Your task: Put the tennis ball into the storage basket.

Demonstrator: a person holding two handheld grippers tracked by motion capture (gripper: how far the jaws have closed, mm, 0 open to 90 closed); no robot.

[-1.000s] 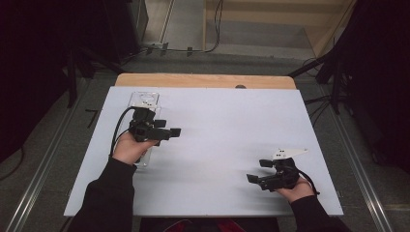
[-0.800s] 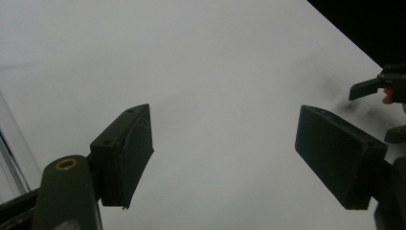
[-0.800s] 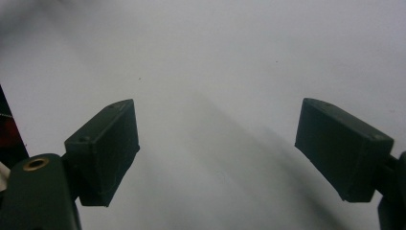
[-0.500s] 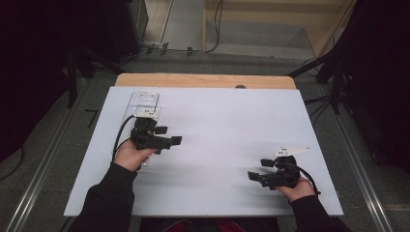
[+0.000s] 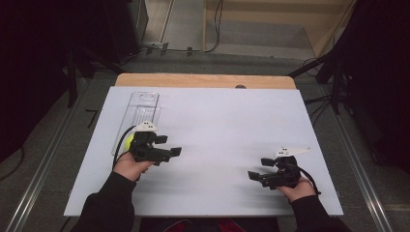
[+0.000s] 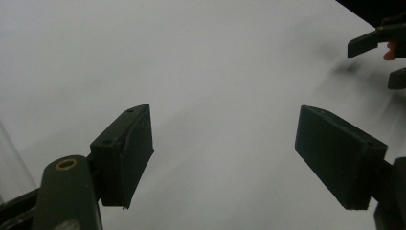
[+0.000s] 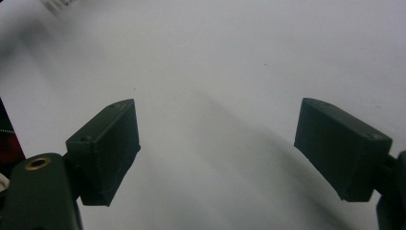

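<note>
The white table (image 5: pixel 217 130) bears a clear tray (image 5: pixel 140 113) at its far left, just beyond the left gripper (image 5: pixel 170 153). A small yellow-green thing (image 5: pixel 128 141) shows beside that hand. The right gripper (image 5: pixel 258 177) rests near the front right edge. Both grippers have jaws apart, with nothing between them.

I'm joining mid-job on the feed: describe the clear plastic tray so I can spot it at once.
Start at the white table and go to its far left corner. The clear plastic tray lies flat there, just beyond the left gripper. It is see-through, unlike the black grippers.
</note>
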